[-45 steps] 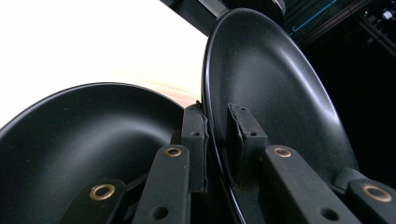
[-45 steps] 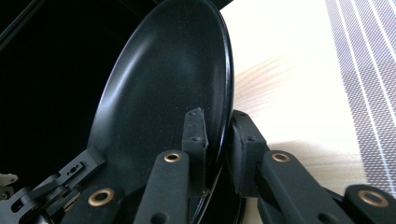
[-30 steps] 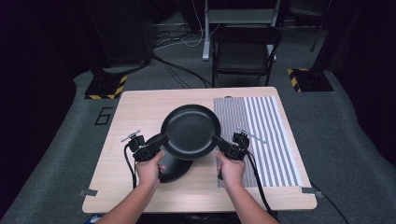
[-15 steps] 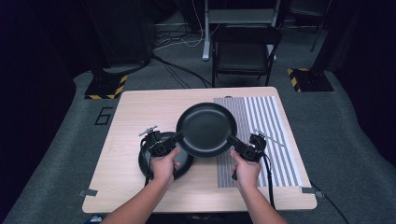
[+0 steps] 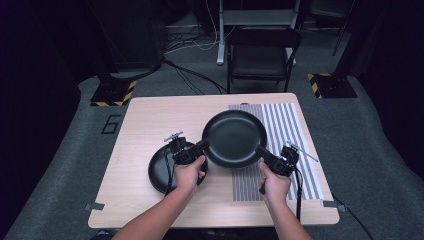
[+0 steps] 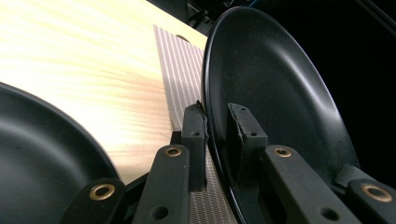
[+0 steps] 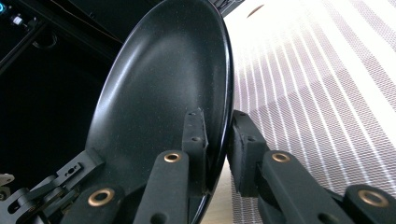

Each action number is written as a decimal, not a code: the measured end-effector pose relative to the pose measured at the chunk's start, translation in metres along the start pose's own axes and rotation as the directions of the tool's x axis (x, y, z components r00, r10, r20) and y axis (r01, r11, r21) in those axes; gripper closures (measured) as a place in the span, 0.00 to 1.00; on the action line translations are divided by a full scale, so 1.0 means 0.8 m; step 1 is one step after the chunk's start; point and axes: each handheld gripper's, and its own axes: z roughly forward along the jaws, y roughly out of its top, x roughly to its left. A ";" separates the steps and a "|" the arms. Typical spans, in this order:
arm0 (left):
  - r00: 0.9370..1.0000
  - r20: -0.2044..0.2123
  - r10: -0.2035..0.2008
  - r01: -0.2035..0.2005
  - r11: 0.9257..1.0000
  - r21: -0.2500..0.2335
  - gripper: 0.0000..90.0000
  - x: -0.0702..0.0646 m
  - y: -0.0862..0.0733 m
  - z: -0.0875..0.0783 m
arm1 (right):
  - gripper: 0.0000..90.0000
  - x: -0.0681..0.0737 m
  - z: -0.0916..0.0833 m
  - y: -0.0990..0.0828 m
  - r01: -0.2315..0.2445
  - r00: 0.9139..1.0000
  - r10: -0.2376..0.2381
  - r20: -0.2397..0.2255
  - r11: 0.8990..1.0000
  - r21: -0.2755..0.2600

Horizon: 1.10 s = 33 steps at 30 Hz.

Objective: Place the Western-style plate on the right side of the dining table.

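Note:
A large black plate (image 5: 234,137) hangs above the table, gripped by both hands at opposite rims. My left gripper (image 5: 202,145) is shut on its left rim, my right gripper (image 5: 259,150) on its right rim. In the left gripper view the plate's rim (image 6: 212,116) sits pinched between my two pads (image 6: 194,135). The right gripper view shows the same plate (image 7: 159,88), its edge clamped between the pads (image 7: 243,144). A second black plate (image 5: 160,172) lies on the wood under my left hand, and its dark curve (image 6: 42,163) fills the lower left of the left gripper view.
The held plate is partly over a grey striped mat (image 5: 295,140) on the right half of the wooden table (image 5: 150,120). A black folding chair (image 5: 262,55) stands beyond the far edge, with cables on the floor.
Both hands have carried the held plate to the right, off the lower plate and toward the striped mat. The lower plate stays where it was on the wood.

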 end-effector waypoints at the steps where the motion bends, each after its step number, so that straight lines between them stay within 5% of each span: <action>1: 1.000 0.000 0.000 0.000 1.000 0.000 0.87 0.000 0.000 0.000 | 0.87 0.000 0.000 0.000 0.000 1.000 0.000 0.000 1.000 0.000; 14: 0.999 0.037 0.023 -0.025 0.999 0.039 0.87 -0.029 -0.013 0.033 | 0.87 -0.032 -0.028 0.013 -0.023 0.999 0.024 0.031 0.999 -0.043; 33: 0.998 0.060 0.034 -0.040 0.995 0.089 0.86 -0.046 -0.036 0.072 | 0.86 -0.071 -0.046 0.020 -0.039 0.997 0.043 0.067 0.997 -0.062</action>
